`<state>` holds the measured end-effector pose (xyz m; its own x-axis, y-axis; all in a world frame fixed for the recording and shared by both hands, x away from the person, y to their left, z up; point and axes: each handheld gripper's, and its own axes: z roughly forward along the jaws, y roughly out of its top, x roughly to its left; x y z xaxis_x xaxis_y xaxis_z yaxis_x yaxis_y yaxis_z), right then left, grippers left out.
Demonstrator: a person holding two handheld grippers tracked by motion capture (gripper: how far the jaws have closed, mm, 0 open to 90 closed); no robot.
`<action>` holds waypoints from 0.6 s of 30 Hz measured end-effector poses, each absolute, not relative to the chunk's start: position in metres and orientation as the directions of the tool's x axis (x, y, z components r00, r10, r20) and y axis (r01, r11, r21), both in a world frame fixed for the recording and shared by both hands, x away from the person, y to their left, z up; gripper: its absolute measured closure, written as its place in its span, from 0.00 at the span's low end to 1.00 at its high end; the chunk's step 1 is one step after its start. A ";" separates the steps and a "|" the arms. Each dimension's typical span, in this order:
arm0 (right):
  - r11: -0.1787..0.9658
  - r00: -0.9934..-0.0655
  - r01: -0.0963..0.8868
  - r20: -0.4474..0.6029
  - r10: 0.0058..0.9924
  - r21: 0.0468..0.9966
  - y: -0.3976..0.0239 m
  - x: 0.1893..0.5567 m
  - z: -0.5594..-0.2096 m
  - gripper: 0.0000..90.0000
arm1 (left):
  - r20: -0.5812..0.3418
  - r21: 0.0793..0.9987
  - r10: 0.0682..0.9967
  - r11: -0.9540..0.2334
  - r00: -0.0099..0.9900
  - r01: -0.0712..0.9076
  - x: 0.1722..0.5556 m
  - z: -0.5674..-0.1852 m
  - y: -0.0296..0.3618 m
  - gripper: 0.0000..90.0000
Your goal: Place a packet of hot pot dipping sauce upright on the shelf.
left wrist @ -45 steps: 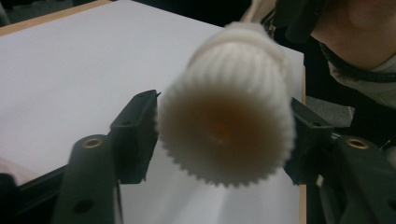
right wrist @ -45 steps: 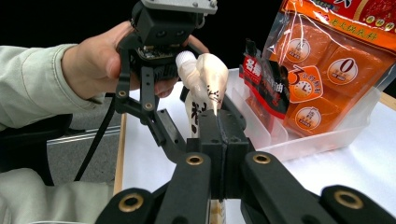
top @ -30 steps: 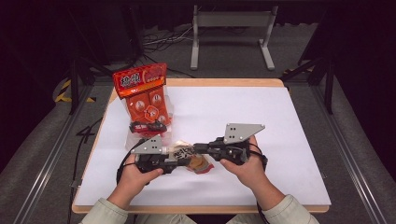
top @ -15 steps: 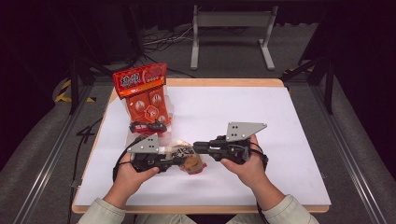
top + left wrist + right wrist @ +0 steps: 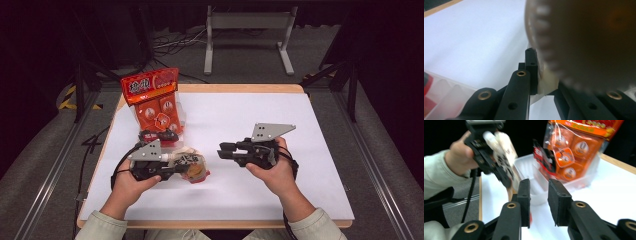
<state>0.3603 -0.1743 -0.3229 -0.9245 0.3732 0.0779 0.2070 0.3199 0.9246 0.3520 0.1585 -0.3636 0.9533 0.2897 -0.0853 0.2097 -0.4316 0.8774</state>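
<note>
A small cream and brown snack packet (image 5: 192,164) with a serrated edge is held just above the table near its front left. My left gripper (image 5: 186,167) is shut on it. In the left gripper view the packet (image 5: 586,42) looms blurred over the jaws of that gripper (image 5: 549,75). My right gripper (image 5: 223,150) points left at the packet from a short gap away. Its jaws have just been opening and nothing is between them (image 5: 539,192). The right gripper view looks across at the left gripper (image 5: 489,152) and the packet (image 5: 501,147).
An orange snack bag (image 5: 155,100) stands at the back left, against a clear plastic tray (image 5: 534,170). A dark red packet (image 5: 157,135) lies by the bag. The white table sheet (image 5: 280,125) stretches right of the grippers. A metal stand (image 5: 247,30) is on the floor beyond.
The right gripper has let go of the packet, opened and drawn back to the right. The left gripper has lifted slightly with the packet still in its grip.
</note>
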 end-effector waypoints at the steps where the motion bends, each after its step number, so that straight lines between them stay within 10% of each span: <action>1: 0.322 -0.921 0.212 0.079 0.381 0.923 -0.176 0.361 -0.323 0.80 | -0.085 0.878 0.289 -0.431 0.953 0.209 0.352 -0.362 0.160 0.95; 18: 0.352 -0.864 0.330 0.129 0.487 0.876 -0.197 0.378 -0.337 0.76 | -0.064 0.872 0.314 -0.444 0.947 0.206 0.358 -0.340 0.185 0.95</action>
<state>0.3784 -0.1971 -0.3372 -0.8640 0.4865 0.1294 0.3296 0.3525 0.8758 0.3578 0.1851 -0.3405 0.9473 0.3140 -0.0638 0.2060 -0.4443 0.8719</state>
